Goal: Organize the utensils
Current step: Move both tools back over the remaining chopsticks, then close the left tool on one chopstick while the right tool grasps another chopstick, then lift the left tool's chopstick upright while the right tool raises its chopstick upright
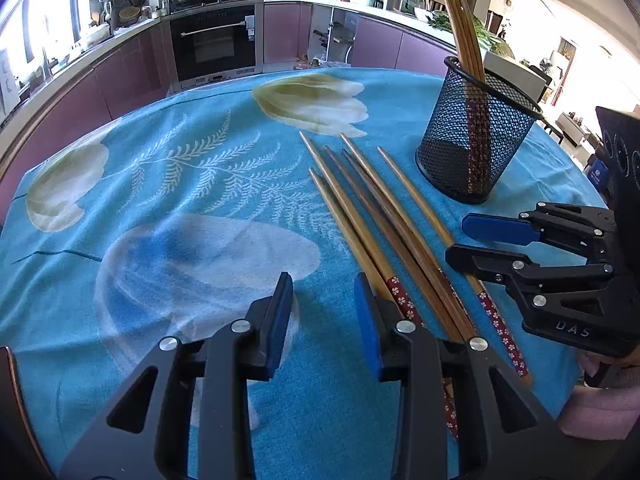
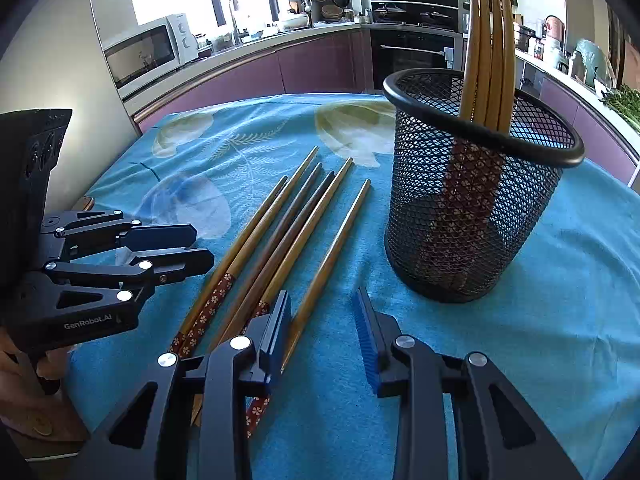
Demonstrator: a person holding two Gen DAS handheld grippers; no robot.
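Several loose wooden chopsticks (image 1: 380, 220) with red flowered handle ends lie side by side on the blue cloth (image 1: 180, 184), tips pointing away. To their right stands a black mesh holder (image 1: 476, 140) with several chopsticks (image 1: 460, 28) upright in it. My left gripper (image 1: 324, 284) is open and empty just left of the loose handle ends. My right gripper (image 2: 324, 296) is open too. Its left finger (image 2: 276, 328) sits over the handle ends of the loose chopsticks (image 2: 288, 220), and the holder (image 2: 472, 208) stands just ahead to its right. Each gripper shows in the other's view: right gripper (image 1: 456, 238), left gripper (image 2: 204, 246).
The round table's far edge (image 1: 280, 72) borders purple kitchen cabinets and an oven (image 1: 214, 40). A microwave (image 2: 148, 52) sits on the counter at left. A hand (image 2: 24, 368) holds the left gripper's handle, and a pink sleeve (image 1: 608, 404) shows under the right one.
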